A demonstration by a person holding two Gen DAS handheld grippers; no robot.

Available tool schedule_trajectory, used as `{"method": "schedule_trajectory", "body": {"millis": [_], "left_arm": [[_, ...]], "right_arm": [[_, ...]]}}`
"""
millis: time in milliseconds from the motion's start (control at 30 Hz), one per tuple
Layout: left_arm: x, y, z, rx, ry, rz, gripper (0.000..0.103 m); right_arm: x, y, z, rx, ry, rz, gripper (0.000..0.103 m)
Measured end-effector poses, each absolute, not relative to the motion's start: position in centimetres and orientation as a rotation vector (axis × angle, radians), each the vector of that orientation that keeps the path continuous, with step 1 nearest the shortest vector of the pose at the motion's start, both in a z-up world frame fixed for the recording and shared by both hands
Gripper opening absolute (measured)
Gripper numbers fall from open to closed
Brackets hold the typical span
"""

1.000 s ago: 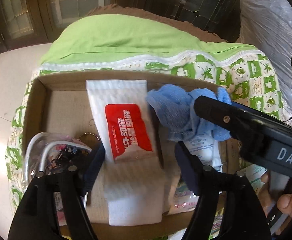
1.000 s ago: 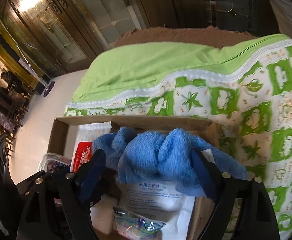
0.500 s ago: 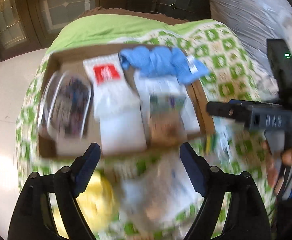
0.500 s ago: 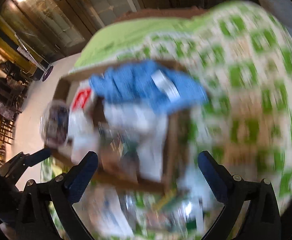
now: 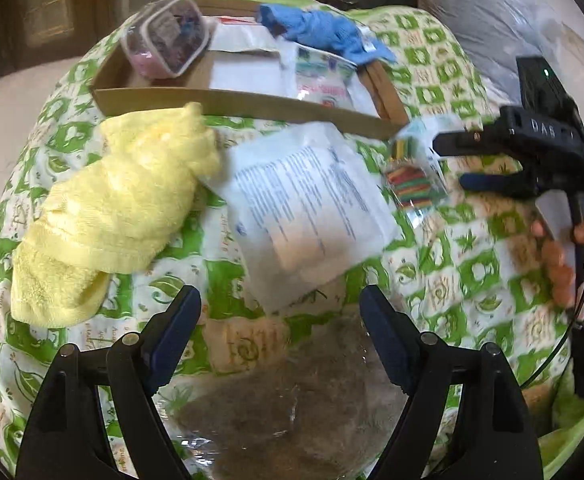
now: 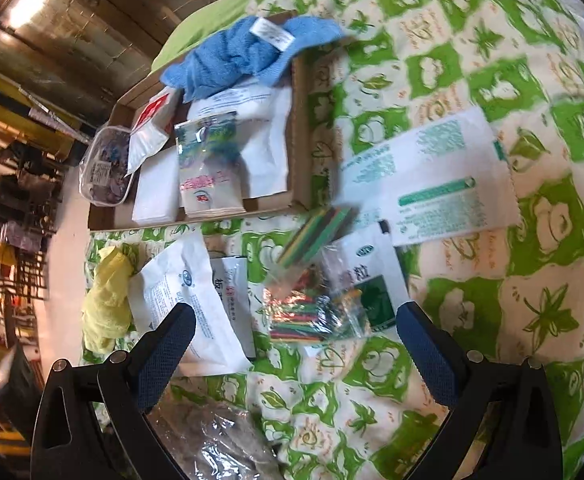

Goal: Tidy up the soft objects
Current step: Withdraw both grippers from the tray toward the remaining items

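A blue towel (image 5: 324, 32) (image 6: 243, 52) lies crumpled over the far right corner of the cardboard box (image 5: 231, 104) (image 6: 298, 120). In front of the box, on the green-patterned quilt, lies a yellow towel (image 5: 119, 216) (image 6: 105, 304). My left gripper (image 5: 279, 320) is open and holds nothing. It hangs over a clear bag of brown stuff (image 5: 292, 400), short of a white printed packet (image 5: 308, 208). My right gripper (image 6: 296, 332) (image 5: 464, 164) is wide open above a bag of coloured sticks (image 6: 312, 312) (image 5: 412, 176), with nothing between its pads.
The box holds a clear pouch (image 5: 163, 36) (image 6: 105, 168), white packets and a red-labelled packet (image 6: 151, 120). A large green-printed packet (image 6: 432, 184) and a green sachet (image 6: 372, 280) lie on the quilt at the right. A hand (image 5: 556, 264) holds the right gripper.
Both grippers have pulled back from the box to the quilt in front of it. The right gripper let go of the blue towel, which stays in the box. Both jaws stand wider.
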State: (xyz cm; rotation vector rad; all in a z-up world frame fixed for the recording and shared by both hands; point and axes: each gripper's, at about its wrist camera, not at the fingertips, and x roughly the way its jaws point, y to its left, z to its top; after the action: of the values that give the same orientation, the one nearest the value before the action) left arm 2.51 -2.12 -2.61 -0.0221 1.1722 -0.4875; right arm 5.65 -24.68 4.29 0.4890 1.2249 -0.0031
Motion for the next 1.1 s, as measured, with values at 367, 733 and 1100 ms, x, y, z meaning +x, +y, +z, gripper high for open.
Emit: {"method": "schedule_trajectory", "body": {"millis": [367,733,1100], "left_arm": [[2.2,-2.5,-3.4,-0.014,1.178,-0.511,0.082],[3.8,-7.4,-1.6,0.223,1.181,-0.627,0.082],[9.3,-10.4,-2.0,0.53,1.12,-0.736,0.103]], "right_arm": [[4.9,-24.1,4.0,0.45,1.204,0.002,0.1],[5.0,-23.5,3.7,0.44,1.198,0.003,0.089],[5.1,-24.1,3.2,0.452,1.21,-0.014,0.09]]}}
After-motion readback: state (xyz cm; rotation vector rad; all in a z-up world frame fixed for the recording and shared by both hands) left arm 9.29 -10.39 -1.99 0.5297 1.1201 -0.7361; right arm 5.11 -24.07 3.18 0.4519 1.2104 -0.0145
